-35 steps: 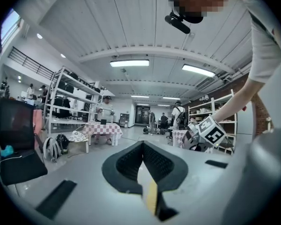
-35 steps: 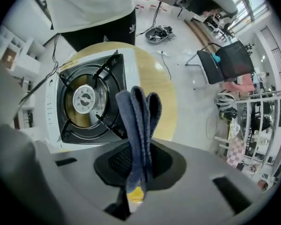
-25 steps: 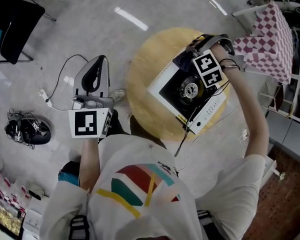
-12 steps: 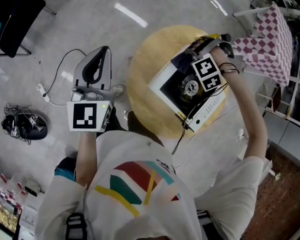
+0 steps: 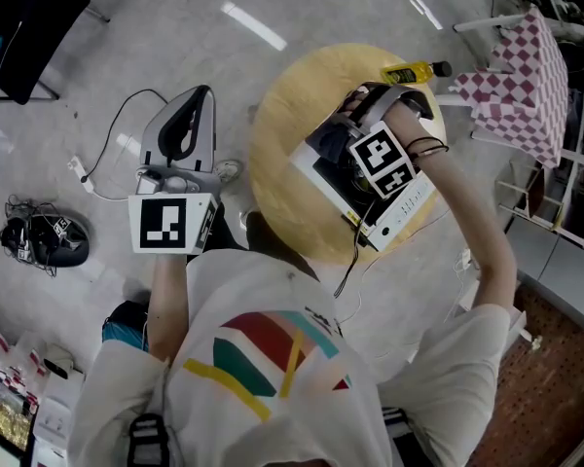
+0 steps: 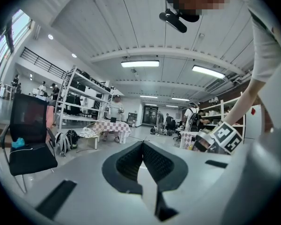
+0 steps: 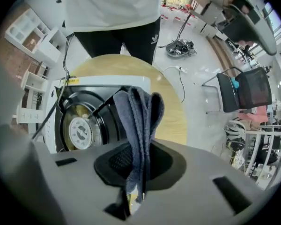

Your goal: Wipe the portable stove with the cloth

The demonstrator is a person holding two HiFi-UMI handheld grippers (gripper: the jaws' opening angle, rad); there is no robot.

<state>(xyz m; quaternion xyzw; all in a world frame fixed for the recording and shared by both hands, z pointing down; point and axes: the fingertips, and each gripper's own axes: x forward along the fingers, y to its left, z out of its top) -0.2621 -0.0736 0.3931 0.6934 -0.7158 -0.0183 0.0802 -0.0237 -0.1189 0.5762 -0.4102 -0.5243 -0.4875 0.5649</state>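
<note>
The white portable stove (image 5: 394,212) with a black top lies on a round wooden table (image 5: 282,178). My right gripper (image 5: 360,125) hovers over the stove's far left part, shut on a dark grey cloth (image 5: 327,140). In the right gripper view the cloth (image 7: 139,114) hangs folded between the jaws of the right gripper (image 7: 138,159), draped over the black top beside the round burner (image 7: 79,132). My left gripper (image 5: 197,100) is held off to the left over the floor. The left gripper view shows that gripper (image 6: 141,159) shut with nothing in it.
A yellow bottle (image 5: 409,71) lies at the table's far edge. A table with a checkered cloth (image 5: 526,71) stands at the right. A black chair (image 5: 19,37) is far left, and black gear with cables (image 5: 44,241) lies on the floor.
My right gripper has slid left across the stove top with the cloth, uncovering the yellow bottle behind it. The left gripper has barely moved.
</note>
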